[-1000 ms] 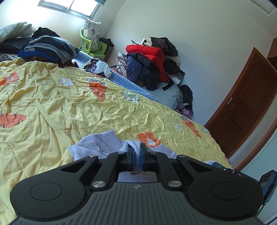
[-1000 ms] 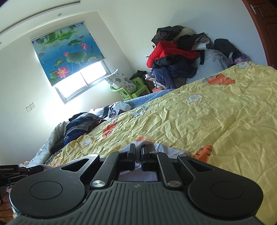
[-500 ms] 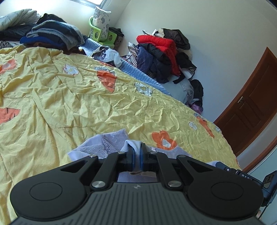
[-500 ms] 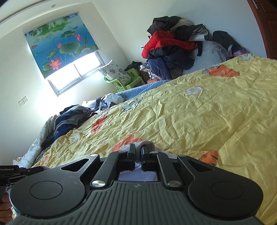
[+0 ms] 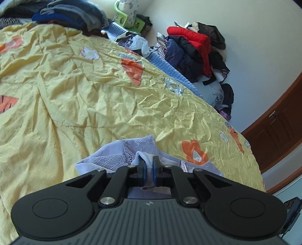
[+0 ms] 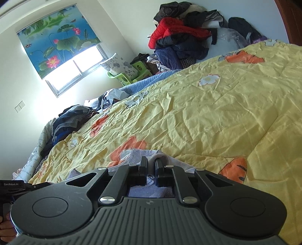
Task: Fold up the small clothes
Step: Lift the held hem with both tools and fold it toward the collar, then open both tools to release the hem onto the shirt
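Observation:
A small lavender garment (image 5: pixel 120 152) with lace trim lies on the yellow flowered bedspread (image 5: pixel 94 94) at the near edge of the bed. My left gripper (image 5: pixel 149 165) is shut on a bunched fold of its fabric, just above the bed. In the right wrist view the same garment (image 6: pixel 135 156) lies under my right gripper (image 6: pixel 150 165), which is shut on another bunched part of its edge. Most of the garment is hidden behind both gripper bodies.
A pile of jackets (image 5: pixel 192 50) stands against the far wall. Folded dark clothes (image 5: pixel 71 15) and a green stool (image 5: pixel 128 18) sit at the head of the bed. A wooden door (image 5: pixel 279 128) is at the right. The other gripper (image 6: pixel 13 186) shows at the left.
Both grippers have tilted down and moved forward over the bed, still holding the garment. More of the lace part shows in front of the left gripper.

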